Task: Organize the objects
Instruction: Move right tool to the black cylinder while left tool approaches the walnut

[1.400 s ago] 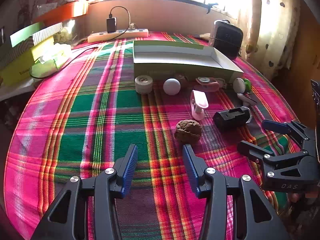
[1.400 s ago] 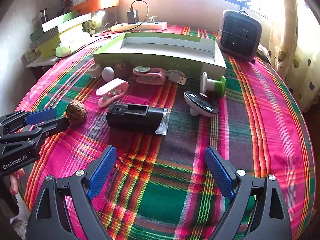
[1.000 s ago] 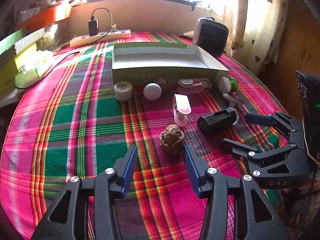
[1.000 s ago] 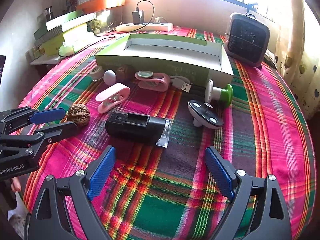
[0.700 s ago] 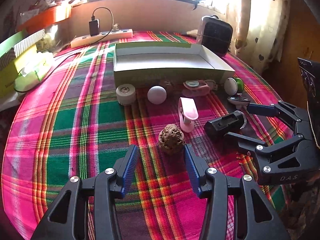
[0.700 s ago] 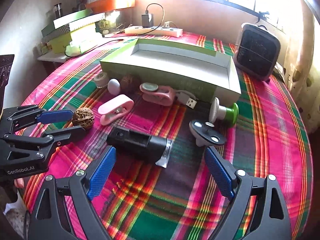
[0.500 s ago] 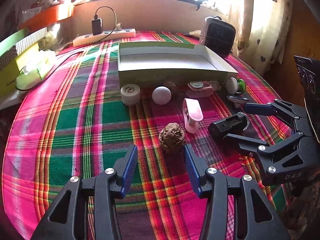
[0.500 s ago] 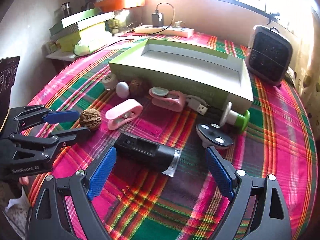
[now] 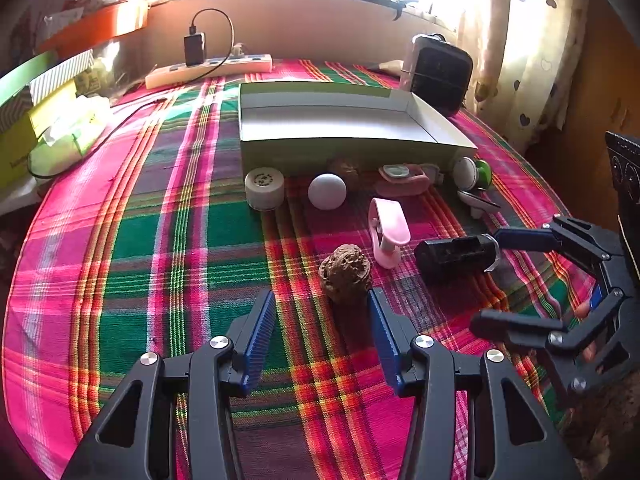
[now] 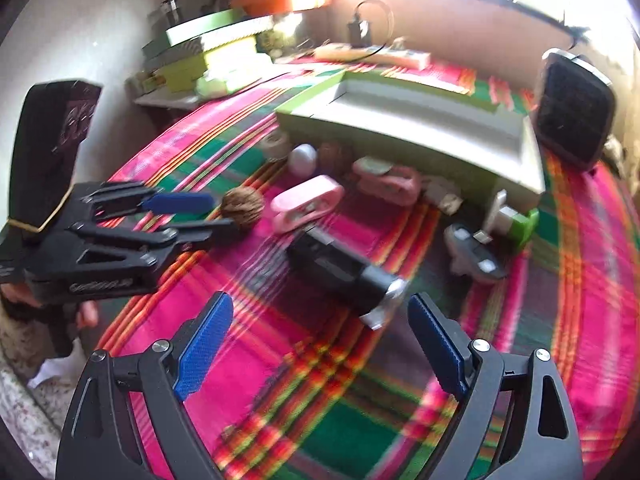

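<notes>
Left wrist view: left tongs (image 9: 320,336) spread apart, walnut (image 9: 345,268) on the desk at their 1 o'clock. Right tongs (image 10: 316,340) gape before the black cylinder (image 10: 340,270). Next, probably: advance, close, carry to the tray (image 9: 352,148).

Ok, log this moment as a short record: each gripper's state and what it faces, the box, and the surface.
left gripper: open, walnut just ahead of its fingertips, not gripped
right gripper: open, aimed at black cylinder, holding nothing
box: open-topped, nothing seen inside
loose near box: white ball, pink clip
surface: plaid tablecloth
</notes>
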Action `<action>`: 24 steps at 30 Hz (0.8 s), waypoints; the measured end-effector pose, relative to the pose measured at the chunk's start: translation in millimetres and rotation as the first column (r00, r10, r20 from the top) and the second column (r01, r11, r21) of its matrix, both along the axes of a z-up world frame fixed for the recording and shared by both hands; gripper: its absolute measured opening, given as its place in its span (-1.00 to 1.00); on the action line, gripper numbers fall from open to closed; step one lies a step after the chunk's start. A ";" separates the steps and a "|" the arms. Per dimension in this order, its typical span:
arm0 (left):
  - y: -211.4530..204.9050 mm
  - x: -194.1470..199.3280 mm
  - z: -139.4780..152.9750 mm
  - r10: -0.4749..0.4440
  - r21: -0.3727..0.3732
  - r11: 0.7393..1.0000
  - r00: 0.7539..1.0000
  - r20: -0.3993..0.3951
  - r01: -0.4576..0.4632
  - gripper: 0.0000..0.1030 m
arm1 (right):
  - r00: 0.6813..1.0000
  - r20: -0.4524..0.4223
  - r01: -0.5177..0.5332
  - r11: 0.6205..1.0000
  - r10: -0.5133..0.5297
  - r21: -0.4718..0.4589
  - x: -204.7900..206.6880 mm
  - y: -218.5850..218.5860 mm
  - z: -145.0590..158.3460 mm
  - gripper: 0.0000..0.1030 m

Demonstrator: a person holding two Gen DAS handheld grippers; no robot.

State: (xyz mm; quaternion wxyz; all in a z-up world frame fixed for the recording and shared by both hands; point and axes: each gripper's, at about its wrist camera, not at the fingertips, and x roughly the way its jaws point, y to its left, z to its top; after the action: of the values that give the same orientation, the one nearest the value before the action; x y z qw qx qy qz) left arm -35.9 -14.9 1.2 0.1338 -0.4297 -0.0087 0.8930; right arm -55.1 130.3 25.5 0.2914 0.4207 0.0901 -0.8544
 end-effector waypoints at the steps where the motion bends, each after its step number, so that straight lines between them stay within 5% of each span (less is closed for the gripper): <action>1: 0.0 0.3 -0.2 0.000 0.000 1.000 1.000 0.000 0.000 -0.10 | 1.000 -0.010 0.021 1.000 -0.021 -0.002 -3.2 2.0 1.7 0.73; 6: -0.2 0.4 -0.2 0.000 -0.004 1.000 1.000 0.003 0.000 -0.10 | 1.000 -0.007 0.003 1.000 -0.002 0.008 -15.8 -1.6 0.5 0.73; 19: -1.1 -0.4 -0.9 -0.005 0.009 1.000 1.000 0.010 0.005 -0.10 | 0.994 0.022 -0.107 0.994 0.106 0.036 -0.8 -7.1 -6.3 0.09; 24: -7.0 -1.4 3.1 -0.015 0.017 1.000 1.000 0.008 0.014 -0.10 | 0.993 0.017 -0.115 0.992 0.114 0.044 2.5 -8.0 -5.1 0.09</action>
State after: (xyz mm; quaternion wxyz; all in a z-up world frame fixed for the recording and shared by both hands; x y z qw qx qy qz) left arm -37.3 -22.0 4.3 0.1439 -0.4323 -0.0137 0.8901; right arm -52.6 122.3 20.4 0.3311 0.4275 0.1312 -0.8309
